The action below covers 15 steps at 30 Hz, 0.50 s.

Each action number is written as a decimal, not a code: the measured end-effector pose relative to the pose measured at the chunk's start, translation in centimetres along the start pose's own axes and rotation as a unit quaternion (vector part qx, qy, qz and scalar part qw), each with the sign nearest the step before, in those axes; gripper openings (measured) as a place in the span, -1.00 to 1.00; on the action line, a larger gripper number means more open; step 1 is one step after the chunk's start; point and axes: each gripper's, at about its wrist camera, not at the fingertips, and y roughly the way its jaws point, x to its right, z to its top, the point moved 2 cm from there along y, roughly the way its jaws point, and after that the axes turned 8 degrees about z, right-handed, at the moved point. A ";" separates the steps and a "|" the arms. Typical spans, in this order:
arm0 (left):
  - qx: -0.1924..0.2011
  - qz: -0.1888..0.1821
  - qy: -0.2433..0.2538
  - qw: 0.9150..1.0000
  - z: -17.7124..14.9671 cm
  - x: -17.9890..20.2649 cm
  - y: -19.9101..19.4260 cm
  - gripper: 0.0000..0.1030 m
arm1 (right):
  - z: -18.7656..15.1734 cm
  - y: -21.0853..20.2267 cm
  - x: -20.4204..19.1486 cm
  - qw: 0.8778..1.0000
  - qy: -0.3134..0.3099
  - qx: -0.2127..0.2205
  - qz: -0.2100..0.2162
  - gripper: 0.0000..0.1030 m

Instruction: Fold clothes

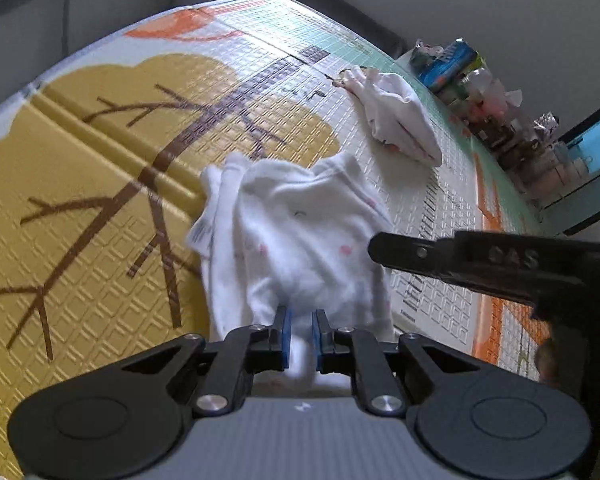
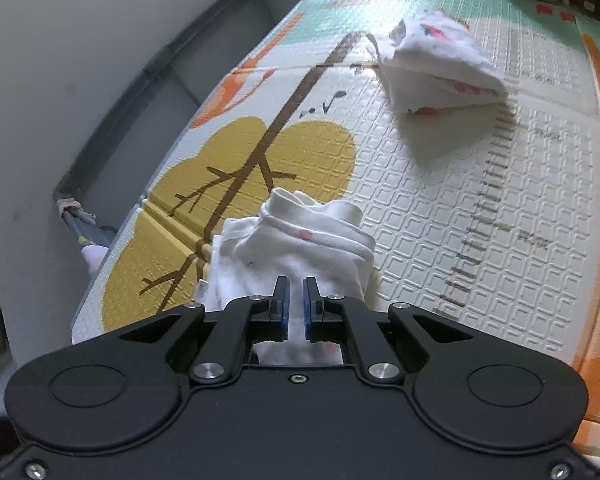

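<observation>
A white baby garment point(image 1: 300, 240) with small pink prints is held bunched above a patterned foam play mat point(image 1: 100, 160), near the mat's yellow tree figure with brown branches. In the left wrist view, the left gripper point(image 1: 301, 338) is seen at 6 o'clock, its blue-padded fingers point(image 1: 286, 336) drawn narrow and clamped on a fold of the garment's lower edge; a sewn-in label point(image 1: 200, 236) is shown at the garment's 9 o'clock side. The right gripper point(image 1: 460, 264) is seen entering from 3 o'clock, its tip lying against the garment's right side. In the right wrist view, the right gripper point(image 2: 297, 308) is likewise narrowed onto white cloth, with the garment point(image 2: 308, 240) gathered in rolls just beyond the fingers point(image 2: 310, 308). A second, folded white garment point(image 2: 440, 68) with orange and red prints is laid on the mat at 1 o'clock, well apart from the held piece. Assorted boxes and packets point(image 1: 460, 64) are ranged along the mat's far edge at 2 o'clock; details are too blurred to be told.
</observation>
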 end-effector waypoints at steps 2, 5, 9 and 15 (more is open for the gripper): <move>-0.003 -0.002 -0.002 1.000 -0.4 -0.4 0.1 -0.75 | 0.1 0.8 0.2 1.000 0.000 -0.004 -0.010 -0.88; -0.007 -0.005 -0.005 1.000 -1.1 -0.9 0.2 -0.75 | 0.3 1.8 0.7 1.000 0.004 -0.007 -0.029 -0.89; -0.014 -0.010 -0.008 1.000 -1.9 -1.6 0.3 -0.75 | 0.7 2.2 1.2 0.999 0.024 -0.010 -0.026 -0.93; 0.002 0.023 0.024 0.999 -2.1 -1.0 -2.0 -0.53 | 1.7 -0.8 0.8 0.999 0.029 0.033 -0.021 -0.87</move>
